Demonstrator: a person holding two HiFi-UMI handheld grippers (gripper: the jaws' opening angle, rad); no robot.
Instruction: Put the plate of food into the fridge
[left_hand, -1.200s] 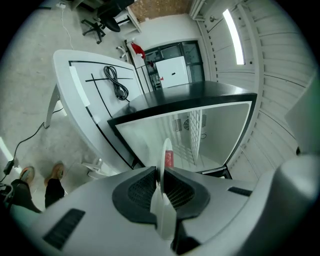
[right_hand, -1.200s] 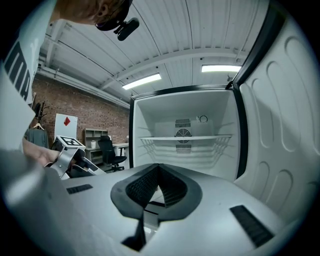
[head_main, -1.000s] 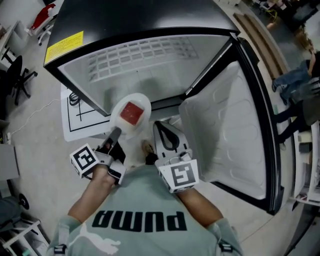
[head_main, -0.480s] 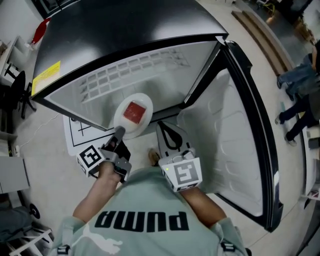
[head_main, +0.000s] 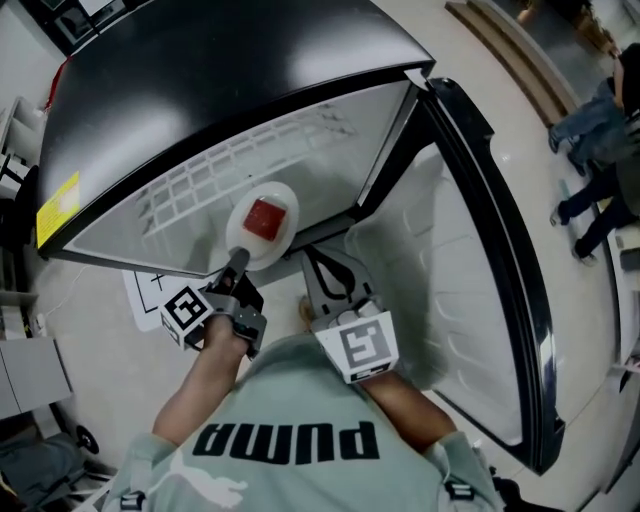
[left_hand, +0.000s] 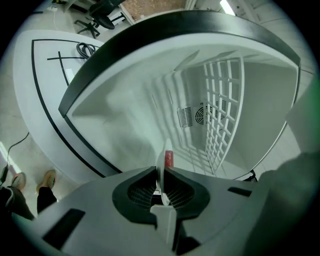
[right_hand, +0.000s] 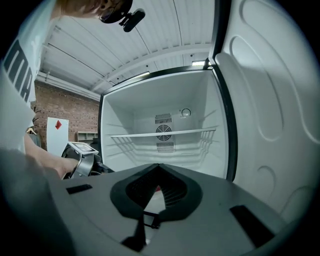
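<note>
1. Head view puts my left gripper (head_main: 238, 262) out in front of the black fridge with the white lining (head_main: 200, 90), jaws clamped on the near rim of the round white plate (head_main: 240, 236). The red square slab of food (head_main: 264, 218) sits in the plate's middle.
2. The plate hangs at the mouth of the open compartment, resting on nothing but my jaws.
3. Main risk, as I judge it: I hold only one edge, so the far side can sag or twist in the pads, and the food would slide off.
4. Second risk: the left gripper view shows the plate (left_hand: 161, 167) edge-on between my jaws (left_hand: 161, 175), with the white wire shelf (left_hand: 220, 115) ahead. Clipping that shelf or the fridge's dark front frame could knock the plate loose.
5. Third risk: my right gripper (head_main: 318, 262) is just beside the plate. Its tips meet on nothing, so it gives no support and could bump the rim.
6. Pose: my left forearm reaches forward and up from my chest.
7. My right forearm stays tucked closer, its gripper (right_hand: 159, 167) aimed into the fridge, with the open door (head_main: 470, 300) on its right.
</note>
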